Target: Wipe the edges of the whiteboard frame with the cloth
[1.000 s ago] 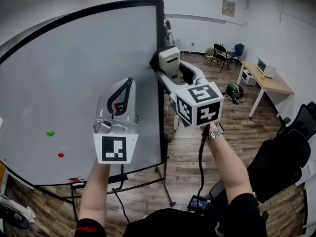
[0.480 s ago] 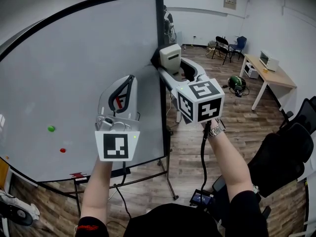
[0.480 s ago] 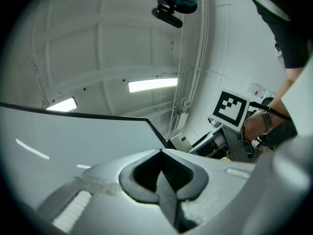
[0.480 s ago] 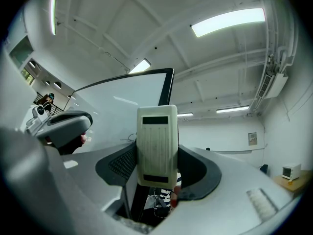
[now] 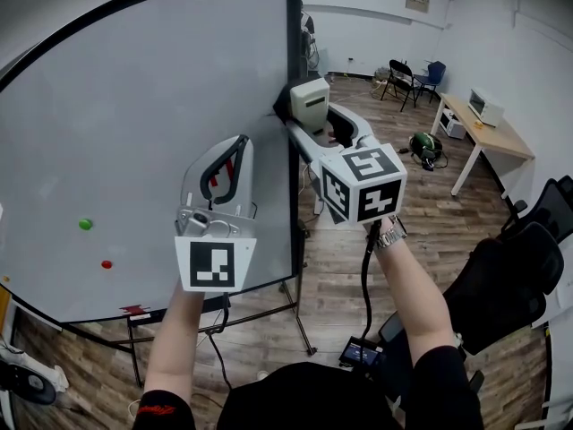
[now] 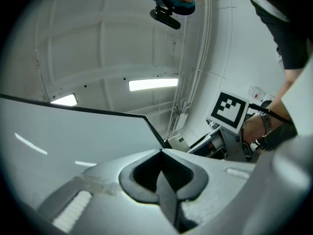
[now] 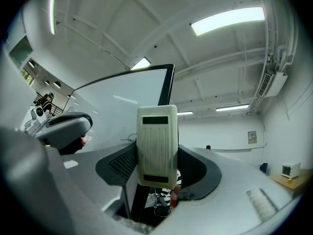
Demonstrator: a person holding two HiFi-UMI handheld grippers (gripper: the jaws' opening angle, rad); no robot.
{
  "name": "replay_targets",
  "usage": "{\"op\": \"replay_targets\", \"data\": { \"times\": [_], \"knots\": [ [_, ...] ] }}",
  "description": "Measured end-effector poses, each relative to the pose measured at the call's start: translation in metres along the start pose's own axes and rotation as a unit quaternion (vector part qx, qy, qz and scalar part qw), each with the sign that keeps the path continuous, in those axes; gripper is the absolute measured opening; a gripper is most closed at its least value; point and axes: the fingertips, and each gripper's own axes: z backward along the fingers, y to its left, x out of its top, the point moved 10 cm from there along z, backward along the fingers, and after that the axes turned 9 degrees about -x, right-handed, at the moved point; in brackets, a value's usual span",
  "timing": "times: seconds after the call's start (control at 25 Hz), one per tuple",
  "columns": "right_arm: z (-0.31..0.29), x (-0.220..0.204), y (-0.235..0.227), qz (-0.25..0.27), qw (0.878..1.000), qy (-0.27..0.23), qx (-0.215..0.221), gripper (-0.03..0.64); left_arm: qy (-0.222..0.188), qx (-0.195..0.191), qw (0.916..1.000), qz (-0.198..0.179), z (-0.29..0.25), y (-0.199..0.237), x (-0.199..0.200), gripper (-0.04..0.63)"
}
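The whiteboard [image 5: 143, 124] stands on a wheeled frame, with its black right edge [image 5: 293, 61] running top to bottom. My right gripper [image 5: 311, 125] is shut on a cream block-shaped eraser [image 5: 309, 104] and holds it against that right edge, a little below the top corner. In the right gripper view the eraser [image 7: 156, 146] stands upright between the jaws of the right gripper [image 7: 155, 173], in front of the black edge [image 7: 167, 84]. My left gripper [image 5: 238, 143] hangs in front of the board's lower right part. It is shut and empty, with its tips [image 6: 161, 153] together. No cloth shows.
A green magnet [image 5: 85, 224] and a red magnet [image 5: 106, 264] sit on the board at lower left. To the right are a wooden table [image 5: 488, 137], folding chairs [image 5: 403, 79], a green bag [image 5: 428, 148] and a black office chair [image 5: 515, 276] on a wood floor.
The eraser sits slightly lower along the board's right edge relative to the top corner. The left gripper has stayed shut in much the same spot.
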Motion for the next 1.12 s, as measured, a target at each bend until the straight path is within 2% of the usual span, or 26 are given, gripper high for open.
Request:
{"op": "replay_targets", "data": {
  "times": [0.28,0.44,0.56,0.76,1.12],
  "knots": [
    [0.002,-0.006,-0.001,-0.004,1.000,0.000,0.001,0.259,-0.005,0.001,1.0000,0.004,-0.001,-0.006,0.000,0.002],
    [0.003,-0.011,0.000,-0.006,1.000,0.000,0.002,0.259,0.011,0.005,0.9997,0.023,0.001,-0.009,-0.005,0.002],
    [0.004,-0.014,0.001,-0.007,1.000,-0.001,0.001,0.259,0.008,0.004,0.9999,0.013,0.001,-0.010,-0.005,0.002],
    [0.006,-0.019,0.002,-0.010,1.000,0.001,0.002,0.259,0.017,0.004,0.9996,0.023,0.002,-0.015,-0.006,0.002],
    [0.008,-0.031,0.004,-0.014,1.000,0.006,0.002,0.259,0.016,-0.003,0.9998,0.015,0.002,-0.022,-0.010,0.002]
  ]
}}
